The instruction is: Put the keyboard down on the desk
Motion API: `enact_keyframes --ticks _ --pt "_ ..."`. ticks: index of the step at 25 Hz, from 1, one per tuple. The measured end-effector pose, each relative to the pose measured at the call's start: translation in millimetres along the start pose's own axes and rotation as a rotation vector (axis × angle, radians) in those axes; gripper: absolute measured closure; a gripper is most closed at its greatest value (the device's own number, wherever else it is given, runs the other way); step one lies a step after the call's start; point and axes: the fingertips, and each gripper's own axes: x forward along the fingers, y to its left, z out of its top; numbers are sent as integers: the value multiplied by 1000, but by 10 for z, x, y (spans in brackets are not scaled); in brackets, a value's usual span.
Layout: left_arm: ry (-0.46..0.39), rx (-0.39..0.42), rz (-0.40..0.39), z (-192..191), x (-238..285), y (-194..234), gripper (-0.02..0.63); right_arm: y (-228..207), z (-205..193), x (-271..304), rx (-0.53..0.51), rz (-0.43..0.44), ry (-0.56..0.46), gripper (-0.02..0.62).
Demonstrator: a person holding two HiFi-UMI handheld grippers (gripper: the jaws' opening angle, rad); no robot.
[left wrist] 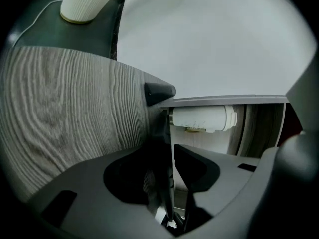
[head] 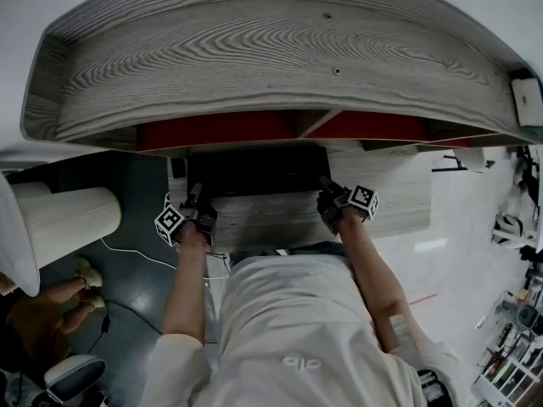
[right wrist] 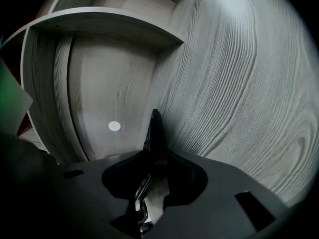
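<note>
The black keyboard (head: pixel 254 170) lies flat on the grey wood-grain desk (head: pixel 271 219), under the curved shelf. My left gripper (head: pixel 197 205) is at its near left corner and my right gripper (head: pixel 329 197) at its near right corner. In the left gripper view the keyboard (left wrist: pixel 163 133) shows as a thin dark edge between the jaws of the left gripper (left wrist: pixel 172 166), with a light gap beside the right jaw, so the grip is loose. In the right gripper view the right gripper (right wrist: pixel 154 166) is shut on the keyboard's edge (right wrist: pixel 155 131).
A curved wood-grain shelf (head: pixel 254 58) overhangs the desk, with red panels (head: pixel 221 130) beneath it. A ribbed white cylinder (head: pixel 68 219) and a cable (head: pixel 136 253) are on the dark floor to the left, near a person's feet (head: pixel 85 282). A white roll (left wrist: pixel 204 118) lies under the shelf.
</note>
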Motion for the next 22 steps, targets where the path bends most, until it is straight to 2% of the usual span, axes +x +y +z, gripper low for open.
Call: enact_keyframes --ticks 4,8,9,12,13,18,22 --pt "-2 -54 7 5 -58 82 372 -12 21 10 36 -1 -45 479" --pt "1 -57 27 -50 -175 120 356 -23 43 26 24 -12 -53 477" --pt "-2 -53 33 -63 -205 118 359 -25 41 33 13 -15 -47 476" --pt "-23 -36 51 -79 -267 81 473 -20 15 27 -4 -44 -34 468" --pt "-27 -32 51 -75 -267 78 492 -19 13 22 -9 -52 -34 462" --pt "-17 -55 41 -60 -179 119 491 -111 46 43 -26 -62 -30 460" --pt "-10 -52 68 -62 -123 181 492 -199 48 27 -72 -145 -23 414"
